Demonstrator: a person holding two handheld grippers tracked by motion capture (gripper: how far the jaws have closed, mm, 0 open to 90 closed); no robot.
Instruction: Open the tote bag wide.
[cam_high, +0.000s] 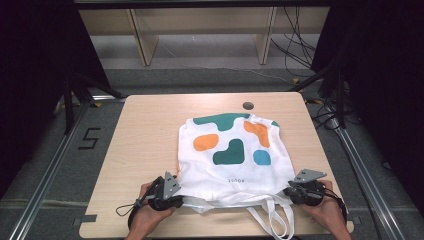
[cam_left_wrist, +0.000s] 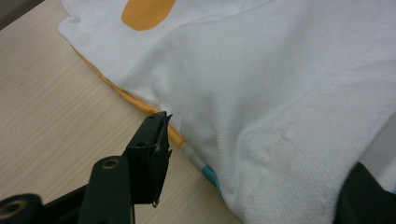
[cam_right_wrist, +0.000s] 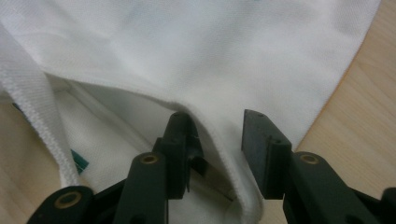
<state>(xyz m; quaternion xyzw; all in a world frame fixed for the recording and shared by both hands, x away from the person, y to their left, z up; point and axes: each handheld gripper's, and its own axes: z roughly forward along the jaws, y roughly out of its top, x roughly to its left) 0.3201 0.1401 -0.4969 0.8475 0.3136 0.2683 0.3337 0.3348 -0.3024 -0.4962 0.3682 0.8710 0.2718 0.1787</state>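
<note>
Nearest the high camera, the person's two hands come in at the near edge of the pale wooden table (cam_high: 140, 130), each holding a black two-jaw gripper at a near corner of the white cloth tote bag with teal, orange and blue blotches (cam_high: 232, 160).

Taking the bag as the landmark: the left gripper (cam_high: 172, 200) sits at the bag's near left corner. In the left gripper view its jaws stand well apart; one jaw lies just outside the bag's orange-lined side edge, the other shows as a dark shape on the far side of the white cloth (cam_left_wrist: 280, 107), so the corner lies between them without being pinched. It is released.

The right gripper (cam_high: 295, 192) sits at the bag's near right corner. In the right gripper view (cam_right_wrist: 215, 140) the hemmed mouth edge of the bag (cam_right_wrist: 243, 56) runs down between the two jaws; the left jaw is inside the mouth and touches the cloth, the right one stands off it, so nothing is clamped.

White strap handles (cam_high: 272, 215) trail from the bag's mouth over the table's near edge.

Small grey lettering (cam_high: 235, 179) sits on the bag near its mouth, too small to read. Left of the table, well apart from the bag, a black "5" (cam_high: 90, 138) is marked on the floor.
</note>
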